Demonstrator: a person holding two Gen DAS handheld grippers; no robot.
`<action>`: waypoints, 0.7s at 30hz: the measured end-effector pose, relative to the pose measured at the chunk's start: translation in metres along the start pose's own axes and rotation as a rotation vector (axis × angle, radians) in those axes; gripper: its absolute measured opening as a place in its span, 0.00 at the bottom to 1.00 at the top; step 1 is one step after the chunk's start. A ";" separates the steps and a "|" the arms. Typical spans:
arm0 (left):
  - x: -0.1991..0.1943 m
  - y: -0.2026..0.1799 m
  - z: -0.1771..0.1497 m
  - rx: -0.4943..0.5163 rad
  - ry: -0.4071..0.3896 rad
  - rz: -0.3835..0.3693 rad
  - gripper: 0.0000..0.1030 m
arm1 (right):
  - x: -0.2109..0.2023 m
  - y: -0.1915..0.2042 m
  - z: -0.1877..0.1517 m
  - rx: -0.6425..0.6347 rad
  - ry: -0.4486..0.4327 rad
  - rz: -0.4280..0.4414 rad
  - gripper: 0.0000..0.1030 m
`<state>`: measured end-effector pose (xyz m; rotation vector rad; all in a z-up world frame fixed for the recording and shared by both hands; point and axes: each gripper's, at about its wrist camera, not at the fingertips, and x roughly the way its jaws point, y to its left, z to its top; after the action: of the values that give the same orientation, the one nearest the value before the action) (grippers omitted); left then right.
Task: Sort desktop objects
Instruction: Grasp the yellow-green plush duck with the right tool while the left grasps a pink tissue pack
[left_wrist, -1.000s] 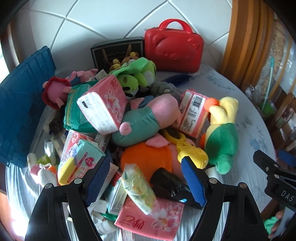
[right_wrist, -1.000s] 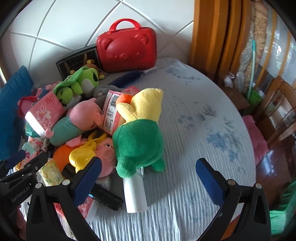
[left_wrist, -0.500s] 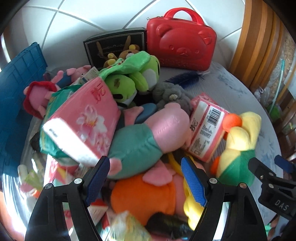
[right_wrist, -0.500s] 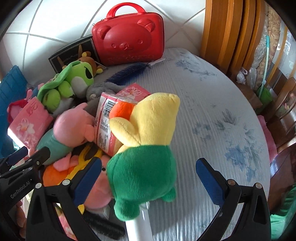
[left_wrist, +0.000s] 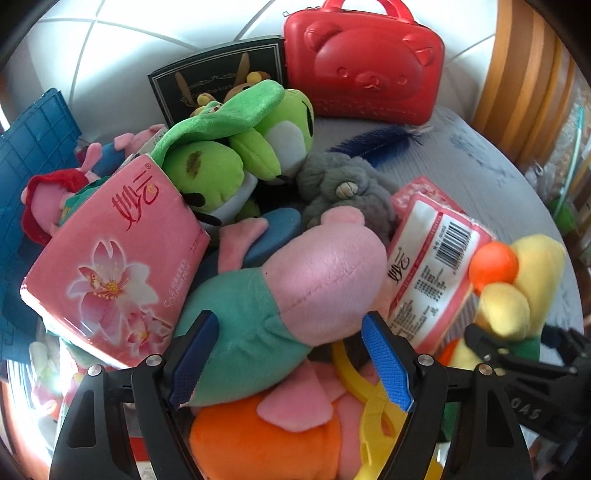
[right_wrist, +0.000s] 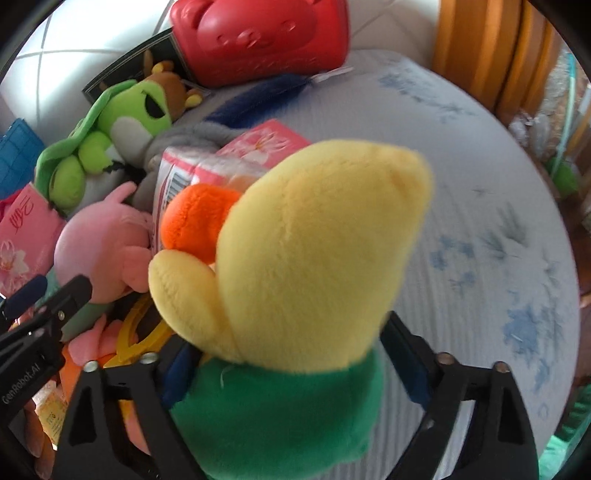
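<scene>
Plush everywhere on this round table (right_wrist: 461, 206), and both tools are down in the heap. The right gripper (right_wrist: 291, 373) has its jaws either side of the yellow-and-green plush duck (right_wrist: 314, 258) and they are closing; the green body sits right between them, the yellow head sticks out past the tips, and I cannot tell whether the pads press on it.

The left gripper (left_wrist: 288, 358) stands apart, blue pads clear to see, straddling the pink plush in the teal dress (left_wrist: 295, 295). The teal body lies between the fingers, the pink head just beyond the tips. Its left pad seems to brush the teal cloth, its right pad shows a gap.

Left of that tool's fingers leans a pink tissue pack (left_wrist: 118, 254); beyond its tips lie the green frog plush (left_wrist: 236, 147) and the red bear case (left_wrist: 365, 62).
</scene>
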<state>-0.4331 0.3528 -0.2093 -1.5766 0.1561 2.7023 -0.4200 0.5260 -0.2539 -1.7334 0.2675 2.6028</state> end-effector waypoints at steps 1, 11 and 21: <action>0.000 -0.001 0.000 -0.002 0.000 0.004 0.77 | 0.003 0.001 0.000 -0.007 0.003 0.009 0.80; -0.051 0.007 0.004 -0.036 -0.092 -0.011 0.78 | -0.058 0.010 0.008 -0.084 -0.150 0.006 0.66; -0.091 0.078 0.014 -0.190 -0.168 0.141 0.78 | -0.113 0.069 0.020 -0.230 -0.251 0.123 0.66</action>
<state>-0.4053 0.2806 -0.1170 -1.4187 0.0088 3.0249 -0.4007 0.4717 -0.1332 -1.4615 0.0768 3.0084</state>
